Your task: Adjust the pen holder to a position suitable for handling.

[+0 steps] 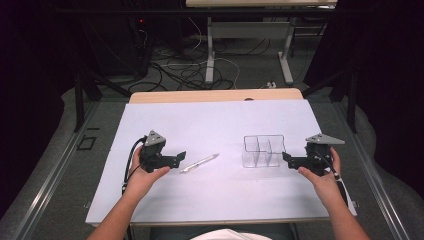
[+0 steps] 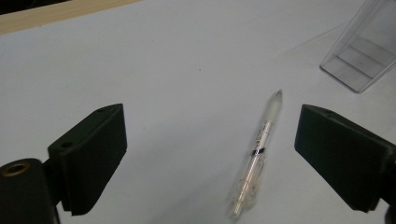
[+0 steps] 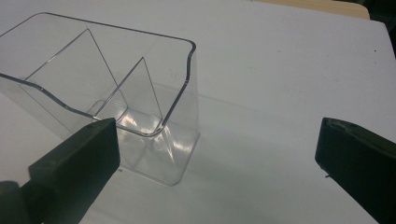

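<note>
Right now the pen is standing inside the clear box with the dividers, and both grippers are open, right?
Not quite. The pen lies flat on the table, apart from the clear box, as the high view shows. Both the left gripper and right gripper are open.

You have one pen [image 1: 199, 163] lying on the white sheet [image 1: 215, 200], and one clear plastic organizer [image 1: 263, 150] with three compartments. You hold two grippers, one per hand: the left gripper [image 1: 181, 157] and the right gripper [image 1: 286, 158]. One table [image 1: 215, 95] carries it all.
</note>
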`<state>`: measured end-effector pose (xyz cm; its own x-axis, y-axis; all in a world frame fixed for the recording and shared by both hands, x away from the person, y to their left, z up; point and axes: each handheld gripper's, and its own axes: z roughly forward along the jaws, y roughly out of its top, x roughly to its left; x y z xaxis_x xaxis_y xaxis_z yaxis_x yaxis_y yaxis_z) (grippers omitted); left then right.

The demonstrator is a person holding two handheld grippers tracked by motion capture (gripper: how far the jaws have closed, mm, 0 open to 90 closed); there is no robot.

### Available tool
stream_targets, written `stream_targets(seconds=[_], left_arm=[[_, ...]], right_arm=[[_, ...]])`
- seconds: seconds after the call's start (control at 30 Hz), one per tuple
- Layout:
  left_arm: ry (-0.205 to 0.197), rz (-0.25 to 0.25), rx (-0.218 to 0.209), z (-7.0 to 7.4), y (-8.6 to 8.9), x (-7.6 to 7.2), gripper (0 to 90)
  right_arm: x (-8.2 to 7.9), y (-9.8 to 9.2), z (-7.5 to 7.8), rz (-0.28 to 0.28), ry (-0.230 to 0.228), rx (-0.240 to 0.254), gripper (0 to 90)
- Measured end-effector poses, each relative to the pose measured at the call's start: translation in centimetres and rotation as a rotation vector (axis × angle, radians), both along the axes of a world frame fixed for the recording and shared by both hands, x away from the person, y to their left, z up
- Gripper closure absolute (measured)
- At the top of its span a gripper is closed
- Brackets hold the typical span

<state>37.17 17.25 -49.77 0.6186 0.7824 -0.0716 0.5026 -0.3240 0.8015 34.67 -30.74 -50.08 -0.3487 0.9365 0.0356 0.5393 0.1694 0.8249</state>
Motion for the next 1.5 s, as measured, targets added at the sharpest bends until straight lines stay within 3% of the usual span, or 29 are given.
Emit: stream_targets(seconds=[0.13, 0.53, 0.87, 1.03, 1.17, 1.4, 1.5], left_arm=[[-0.016, -0.031, 0.048, 0.3, -1.1, 0.2, 16.1], [0.03, -0.116, 0.108, 0.7, -4.9, 1.4, 31.8], [0.038, -0.168, 0.167, 0.5, -7.4, 2.3, 35.7], [0.065, -0.189, 0.229, 0.1, -8.4, 2.7, 38.1], [0.111, -0.206, 0.249, -0.4, -8.8, 2.7, 42.7], [0.138, -0.235, 0.283, -1.0, -9.2, 2.2, 51.4], [0.151, -0.25, 0.319, -1.4, -9.5, 2.0, 55.0]], right_arm=[[-0.1, 0.0, 0.2, -0.001, -0.009, 0.006, 0.0], [-0.3, 0.0, 0.6, 0.008, -0.016, -0.001, 0.0], [-0.4, -0.1, 0.6, 0.012, -0.024, 0.003, 0.0], [-0.4, -0.2, 0.6, 0.004, -0.033, 0.0, 0.0], [-0.5, -0.3, 0.6, 0.005, -0.025, 0.001, 0.0], [-0.3, -0.4, 0.5, 0.01, -0.016, -0.005, 0.0], [-0.3, -0.4, 0.4, 0.012, -0.017, -0.007, 0.0]])
